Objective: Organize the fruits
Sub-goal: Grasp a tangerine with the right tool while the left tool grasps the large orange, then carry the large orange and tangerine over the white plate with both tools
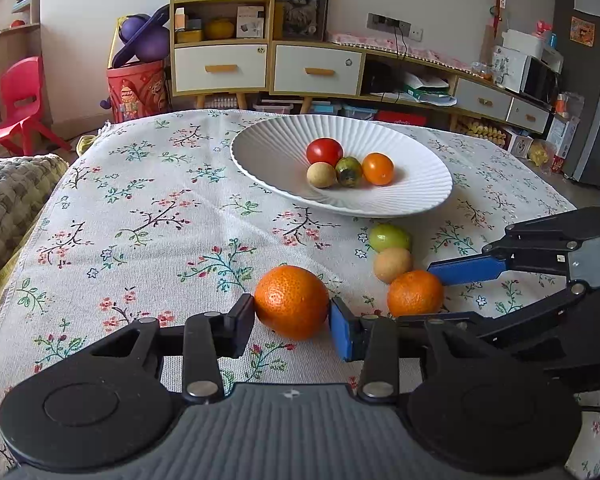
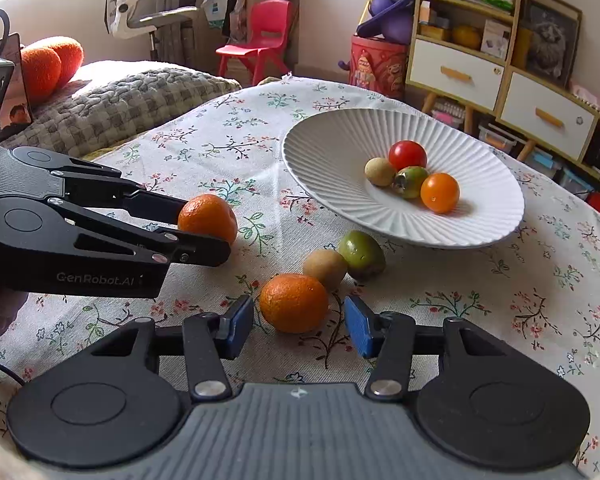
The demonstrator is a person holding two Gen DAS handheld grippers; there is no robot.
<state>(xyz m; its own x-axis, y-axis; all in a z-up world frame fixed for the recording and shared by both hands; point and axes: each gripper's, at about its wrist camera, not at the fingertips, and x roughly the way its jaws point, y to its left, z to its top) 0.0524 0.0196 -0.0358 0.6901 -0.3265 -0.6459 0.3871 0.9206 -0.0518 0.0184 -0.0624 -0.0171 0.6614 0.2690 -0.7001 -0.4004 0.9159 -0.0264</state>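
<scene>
1. Four small fruits already sit in the white plate (image 1: 428, 188).
2. Four remain on the surface (image 1: 148, 216): two oranges, a green fruit (image 2: 361, 255), a tan fruit (image 2: 325, 268).
3. Left gripper (image 1: 292, 318) fingers touch both sides of the near orange (image 1: 292, 302), seemingly gripping it; right gripper (image 2: 299, 322) fingers stand open around the other orange (image 2: 294, 303).

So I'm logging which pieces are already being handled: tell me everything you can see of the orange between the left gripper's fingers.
The orange is round, bright, with dimpled glossy peel and no stem showing. It sits on the floral tablecloth, short of the white plate. The left gripper brackets it: both pads look to be touching its sides, though grip firmness is unclear. It lies apart from the other orange, to its right.
</scene>
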